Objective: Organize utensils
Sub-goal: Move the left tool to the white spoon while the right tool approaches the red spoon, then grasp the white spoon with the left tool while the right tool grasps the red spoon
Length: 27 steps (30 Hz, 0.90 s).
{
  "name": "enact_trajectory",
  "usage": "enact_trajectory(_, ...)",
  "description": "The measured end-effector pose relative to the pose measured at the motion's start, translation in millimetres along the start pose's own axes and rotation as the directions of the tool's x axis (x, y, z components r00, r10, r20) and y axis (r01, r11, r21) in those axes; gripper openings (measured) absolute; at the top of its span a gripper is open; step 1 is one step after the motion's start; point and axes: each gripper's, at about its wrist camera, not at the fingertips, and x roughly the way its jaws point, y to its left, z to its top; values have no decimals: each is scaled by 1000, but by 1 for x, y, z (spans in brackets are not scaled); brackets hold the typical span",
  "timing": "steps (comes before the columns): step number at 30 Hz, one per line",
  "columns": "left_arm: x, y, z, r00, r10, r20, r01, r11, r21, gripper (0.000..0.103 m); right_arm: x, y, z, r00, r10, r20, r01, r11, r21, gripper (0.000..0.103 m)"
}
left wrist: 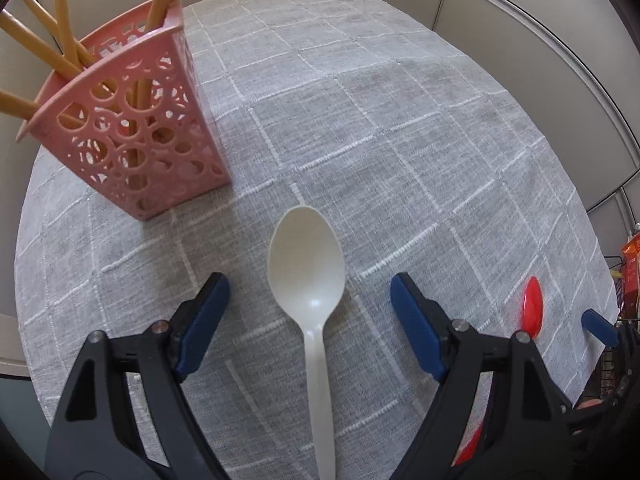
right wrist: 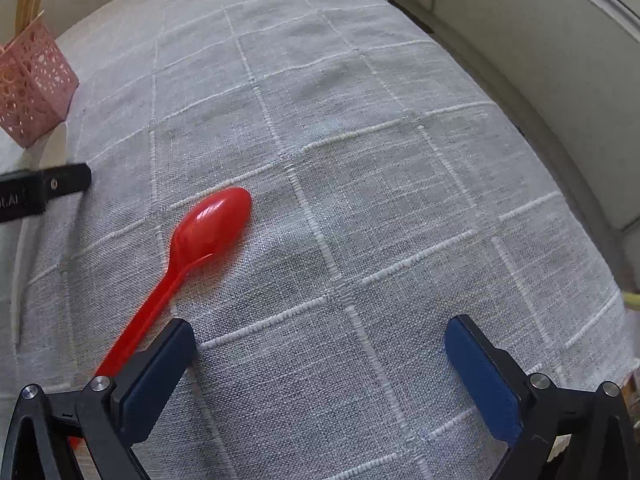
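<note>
Left gripper (left wrist: pixel 310 294): jaws spread wide, holding nothing. White plastic spoon (left wrist: pixel 310 280) lies flat on the grey checked tablecloth (left wrist: pixel 400 140), bowl up, between the two blue-padded fingers (left wrist: pixel 204 320) without touching either; handle runs toward 6 o'clock. Pink perforated plastic utensil holder (left wrist: pixel 148 120) stands at 10 o'clock from the spoon bowl, upright, with tan chopsticks (left wrist: pixel 60 20) leaning inside.

Right gripper (right wrist: pixel 320 368): jaws spread wide, holding nothing. Red plastic spoon (right wrist: pixel 200 240) lies on the cloth, bowl toward 1 o'clock; its handle passes under the left-hand finger (right wrist: pixel 156 376). Contact there: cannot tell. The holder sits at 10 o'clock, well apart.
</note>
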Motion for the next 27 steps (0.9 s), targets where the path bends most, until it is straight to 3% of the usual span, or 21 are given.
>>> enact_trajectory(4,2,6,15,1000,3,13,-2,1000,-25,68,0,-2,-1,1000,6,14,-6,1000,3,103)
enact_trajectory(6,2,4,17,1000,7,15,-6,999,-31,46,0,-3,-1,1000,9,10,-9,1000,0,103)
enact_trajectory(8,1,5,20,1000,6,8,-6,999,-46,37,0,-3,-1,1000,9,7,-9,1000,3,103)
enact_trajectory(13,-12,10,10,1000,-12,8,13,995,-99,37,2,-2,6,1000,14,-16,-14,1000,24,103)
enact_trajectory(21,-40,26,-10,999,-48,16,50,989,-142,37,4,4,21,993,122,-4,-121,988,93,103)
enact_trajectory(25,-50,32,-26,999,-39,21,42,989,-140,37,6,20,23,991,133,8,-133,988,76,103)
enact_trajectory(27,-53,34,-34,999,-40,24,43,989,-142,37,7,30,24,996,93,10,-93,994,50,103)
